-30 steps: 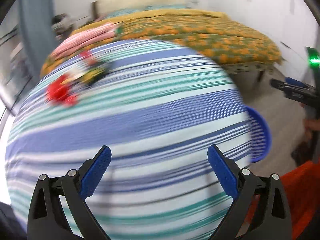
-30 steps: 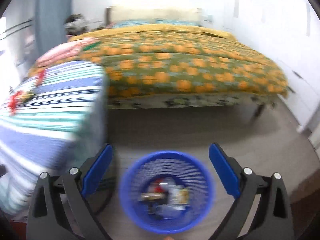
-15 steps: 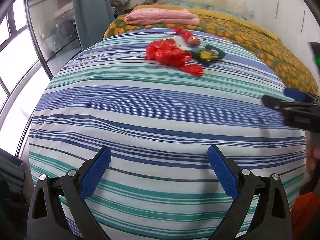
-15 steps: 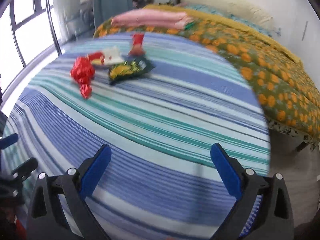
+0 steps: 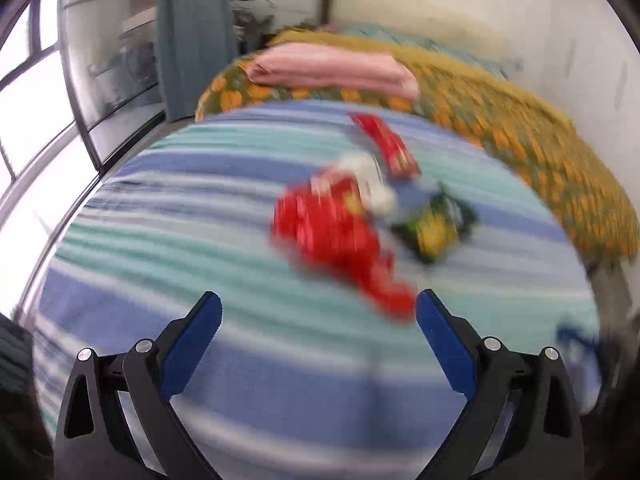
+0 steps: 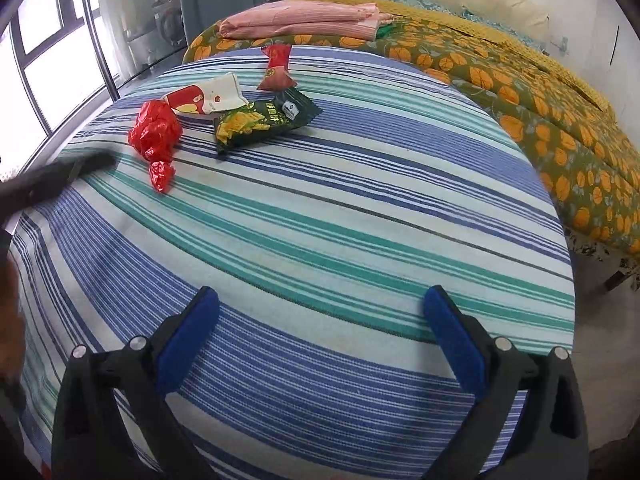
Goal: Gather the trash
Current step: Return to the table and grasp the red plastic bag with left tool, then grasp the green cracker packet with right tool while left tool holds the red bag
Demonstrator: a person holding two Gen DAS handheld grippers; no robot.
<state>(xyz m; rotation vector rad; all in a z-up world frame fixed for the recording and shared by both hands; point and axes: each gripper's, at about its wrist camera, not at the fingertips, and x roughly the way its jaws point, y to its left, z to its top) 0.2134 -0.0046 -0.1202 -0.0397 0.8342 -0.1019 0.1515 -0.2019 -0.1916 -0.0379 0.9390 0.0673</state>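
Nearest the viewer, the right hand-held gripper (image 6: 320, 312) hovers over a bed covered in a blue, green and white striped sheet (image 6: 340, 240), its blue-padded jaws spread wide and empty. The left hand-held gripper (image 5: 318, 316) is likewise released, holding nothing, above the same sheet; its view is blurred. Farther across the sheet lies the trash, close together: a crumpled red plastic bag (image 6: 155, 134), just beside it a dark green snack packet (image 6: 264, 120), a white and red torn wrapper (image 6: 206, 98) touching that packet's far edge, and a small red sachet (image 6: 275, 67) beyond. Behind, a second bed with an orange-patterned cover (image 6: 520, 92) carries folded pink cloth (image 6: 300, 20).
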